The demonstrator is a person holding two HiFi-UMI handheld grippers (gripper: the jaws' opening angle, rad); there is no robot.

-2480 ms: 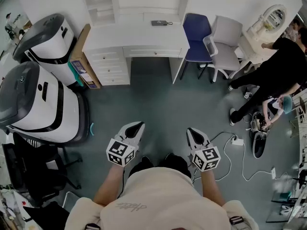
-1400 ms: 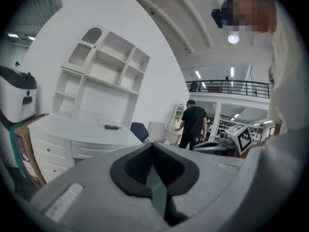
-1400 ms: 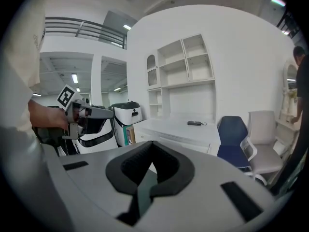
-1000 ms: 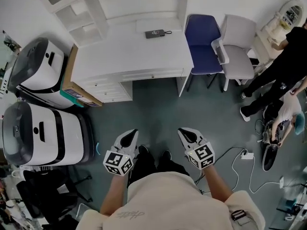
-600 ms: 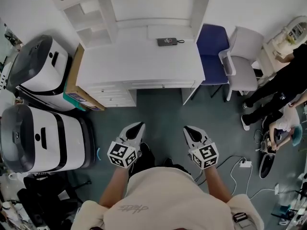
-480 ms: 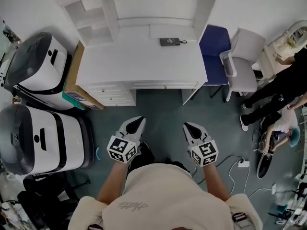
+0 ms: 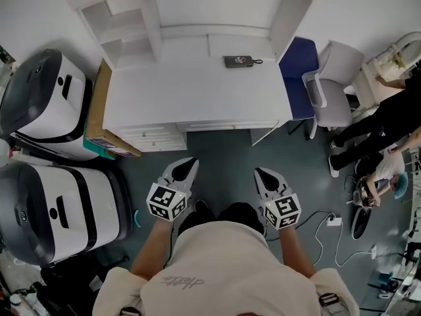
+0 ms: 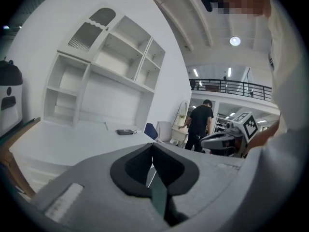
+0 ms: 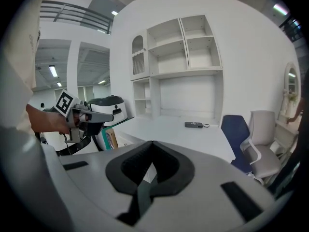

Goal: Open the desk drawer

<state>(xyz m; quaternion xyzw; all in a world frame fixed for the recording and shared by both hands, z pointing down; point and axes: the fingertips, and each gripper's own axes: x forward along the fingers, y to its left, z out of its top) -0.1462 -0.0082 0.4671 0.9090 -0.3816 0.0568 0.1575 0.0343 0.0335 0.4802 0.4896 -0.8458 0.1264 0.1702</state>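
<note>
The white desk (image 7: pixel 197 87) with a shelf hutch stands ahead of me in the head view. Its shallow centre drawer (image 7: pixel 227 125) is closed under the top, and a stack of closed drawers (image 7: pixel 156 138) sits at its left end. A small dark device (image 7: pixel 238 61) lies on the desktop. My left gripper (image 7: pixel 187 166) and right gripper (image 7: pixel 263 175) hover over the floor short of the desk's front edge, both shut with nothing between the jaws. The jaw tips meet in the left gripper view (image 8: pixel 152 146) and in the right gripper view (image 9: pixel 152 146), both facing the desk.
Two large white-and-black machines (image 7: pixel 43 101) (image 7: pixel 59 206) and a cardboard box (image 7: pixel 99 120) crowd the desk's left side. A blue chair (image 7: pixel 299 58) and a pale chair (image 7: pixel 332 84) stand to its right. People (image 7: pixel 388 117) are further right; a power strip (image 7: pixel 332 221) and cables lie on the floor.
The desk has come nearer and larger in the head view as I walked toward it. Both grippers travelled forward with me, staying shut and side by side.
</note>
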